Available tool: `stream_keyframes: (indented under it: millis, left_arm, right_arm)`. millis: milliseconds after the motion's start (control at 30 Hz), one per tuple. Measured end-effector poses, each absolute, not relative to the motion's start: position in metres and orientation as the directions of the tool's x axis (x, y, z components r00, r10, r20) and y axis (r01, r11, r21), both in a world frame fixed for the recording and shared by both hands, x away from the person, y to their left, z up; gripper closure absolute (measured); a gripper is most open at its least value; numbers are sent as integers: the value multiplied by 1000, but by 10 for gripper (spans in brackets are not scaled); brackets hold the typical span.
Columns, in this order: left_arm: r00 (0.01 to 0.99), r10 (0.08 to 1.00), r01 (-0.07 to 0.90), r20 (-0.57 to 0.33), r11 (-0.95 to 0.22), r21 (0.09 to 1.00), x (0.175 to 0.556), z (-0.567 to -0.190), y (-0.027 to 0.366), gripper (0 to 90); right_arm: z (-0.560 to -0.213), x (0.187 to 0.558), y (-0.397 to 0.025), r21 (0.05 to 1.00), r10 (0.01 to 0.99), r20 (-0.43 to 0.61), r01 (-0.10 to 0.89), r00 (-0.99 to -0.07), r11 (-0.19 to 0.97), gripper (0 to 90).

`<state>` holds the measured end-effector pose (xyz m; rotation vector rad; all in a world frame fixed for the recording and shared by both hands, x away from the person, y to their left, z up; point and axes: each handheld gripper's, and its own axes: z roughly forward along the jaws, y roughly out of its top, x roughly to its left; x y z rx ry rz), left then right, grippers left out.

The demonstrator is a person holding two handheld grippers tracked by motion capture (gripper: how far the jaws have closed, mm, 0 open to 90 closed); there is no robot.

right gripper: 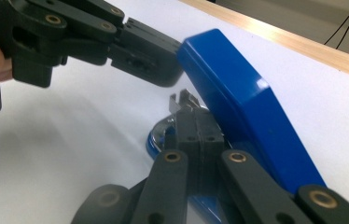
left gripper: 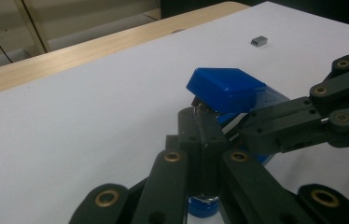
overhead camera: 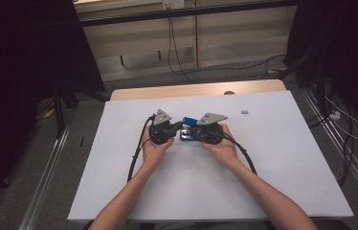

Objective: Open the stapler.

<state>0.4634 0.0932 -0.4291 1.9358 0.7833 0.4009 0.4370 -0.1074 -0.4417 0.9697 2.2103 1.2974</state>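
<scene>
A blue stapler (overhead camera: 189, 122) lies at the middle of the white table, its lid (right gripper: 238, 98) tilted up off the base (right gripper: 156, 142). My left gripper (left gripper: 201, 125) is shut, and its tips press against the underside of the lid's front end (left gripper: 224, 86). From the other side my right gripper (right gripper: 193, 119) is shut on the stapler's metal staple channel (right gripper: 182, 100), under the raised lid. In the high view the left gripper (overhead camera: 179, 127) and right gripper (overhead camera: 196, 131) meet at the stapler, each held in one hand.
A small grey block (overhead camera: 245, 111) lies alone on the white sheet, beyond and to the right of the stapler. The wooden table edge (overhead camera: 191, 90) runs along the far side. Cables trail from both grippers toward the near edge.
</scene>
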Motion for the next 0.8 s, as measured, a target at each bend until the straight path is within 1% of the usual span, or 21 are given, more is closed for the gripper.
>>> stream_keyframes:
  millis: [267, 367, 467, 800]
  left_arm:
    - [737, 673, 355, -63, -306, 883, 463, -428, 93, 900]
    - [734, 673, 371, -88, -289, 883, 464, -428, 93, 900]
    - [736, 676, 350, -47, -320, 881, 463, -428, 92, 900]
    - [735, 676, 360, -57, -317, 877, 464, -430, 92, 900]
  right_arm:
    - [-444, 437, -100, 874, 745, 0, 362, -667, 325, 900]
    - [-446, 437, -96, 873, 744, -9, 358, -668, 333, 900]
    - [-447, 437, -94, 874, 748, -12, 356, -664, 330, 900]
    - [-447, 438, -93, 880, 780, -35, 350, -625, 320, 900]
